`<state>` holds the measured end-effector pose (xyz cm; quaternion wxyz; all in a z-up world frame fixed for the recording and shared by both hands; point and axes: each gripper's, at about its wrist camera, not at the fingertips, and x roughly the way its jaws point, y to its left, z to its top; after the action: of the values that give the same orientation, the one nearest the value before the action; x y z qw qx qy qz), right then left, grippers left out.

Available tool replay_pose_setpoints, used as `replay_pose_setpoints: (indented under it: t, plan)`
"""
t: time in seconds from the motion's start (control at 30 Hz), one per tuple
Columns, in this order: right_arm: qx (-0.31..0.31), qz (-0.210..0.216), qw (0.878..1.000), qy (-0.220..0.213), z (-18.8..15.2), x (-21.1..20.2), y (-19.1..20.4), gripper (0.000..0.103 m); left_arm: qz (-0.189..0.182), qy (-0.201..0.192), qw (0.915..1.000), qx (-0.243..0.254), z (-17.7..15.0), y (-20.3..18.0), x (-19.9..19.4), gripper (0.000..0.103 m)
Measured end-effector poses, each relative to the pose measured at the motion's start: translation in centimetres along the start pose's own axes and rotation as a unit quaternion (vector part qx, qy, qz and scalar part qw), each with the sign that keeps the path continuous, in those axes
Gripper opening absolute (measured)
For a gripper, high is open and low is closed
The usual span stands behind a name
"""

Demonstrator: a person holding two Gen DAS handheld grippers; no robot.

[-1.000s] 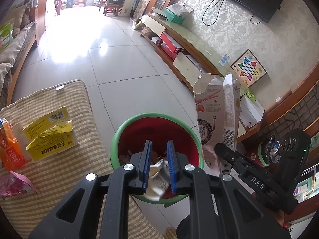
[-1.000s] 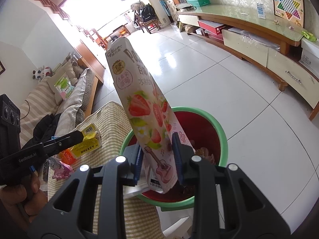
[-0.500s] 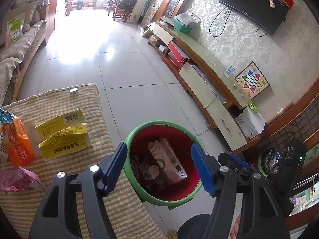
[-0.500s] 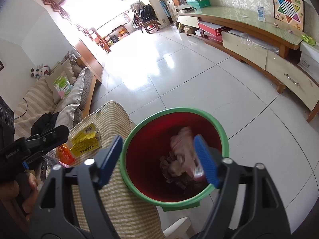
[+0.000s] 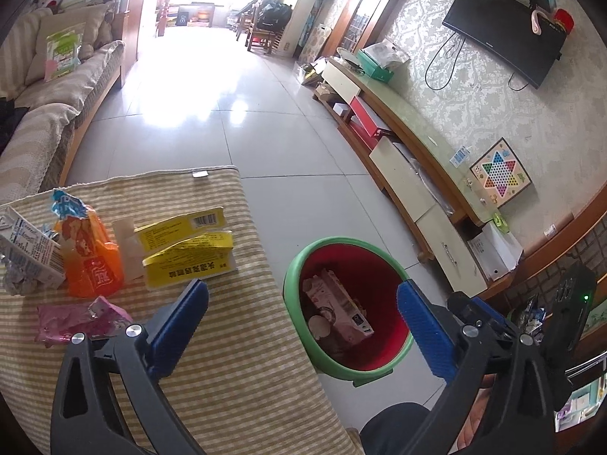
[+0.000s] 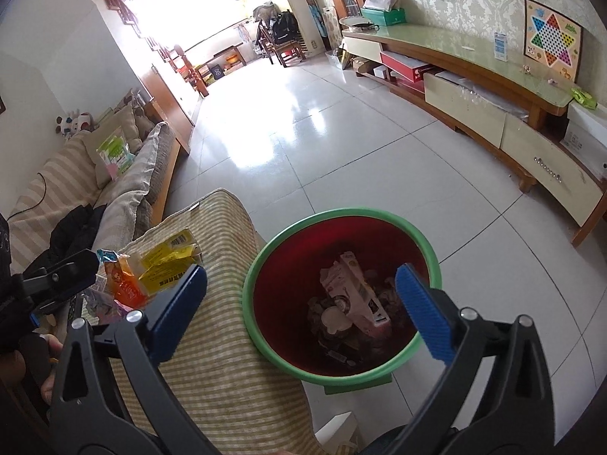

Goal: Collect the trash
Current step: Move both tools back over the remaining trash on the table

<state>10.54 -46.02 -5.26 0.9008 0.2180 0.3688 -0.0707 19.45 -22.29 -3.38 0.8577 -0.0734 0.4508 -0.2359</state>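
a: beside the bin (image 6: 337, 375), on the striped worktop (image 5: 235, 371), what trash is left?

b: yellow cartons (image 5: 186, 250), an orange bag (image 5: 93, 261), a pink wrapper (image 5: 76, 320) beyond them, all away from the bin. the pink box (image 6: 356, 295) lies inside the bin, likely dropped there.

a: and the fingers?

b: left gripper (image 5: 303, 326) and right gripper (image 6: 301, 303) both spread wide, empty; left over the worktop edge, probably ready for another piece.

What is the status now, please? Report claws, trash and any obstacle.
Both claws open, empty: left claw, right claw. Pink carton inside bin. Yellow box, orange packet lie on cloth. Nothing blocking.
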Motion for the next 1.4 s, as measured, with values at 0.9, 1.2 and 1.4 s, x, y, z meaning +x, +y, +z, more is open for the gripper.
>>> replay_pose_setpoints:
  t: [0.9, 1.2, 1.4]
  plan:
    - [-0.162, 0.059, 0.984, 0.036, -5.8, 0.7, 20.8, 0.098, 0.071, -0.076, 0.9832, -0.150, -7.0, 21.4, -14.4, 0.095]
    - [-0.190, 0.083, 0.976, 0.069, -8.7, 2.8, 24.8, 0.098, 0.085, -0.084, 0.9748, -0.188, -8.7, 26.0, -15.8, 0.095]
    - [-0.191, 0.089, 0.974, 0.088, -9.4, 4.9, 25.4, 0.098, 0.089, -0.076, 0.9744, -0.192, -7.9, 27.1, -14.5, 0.095]
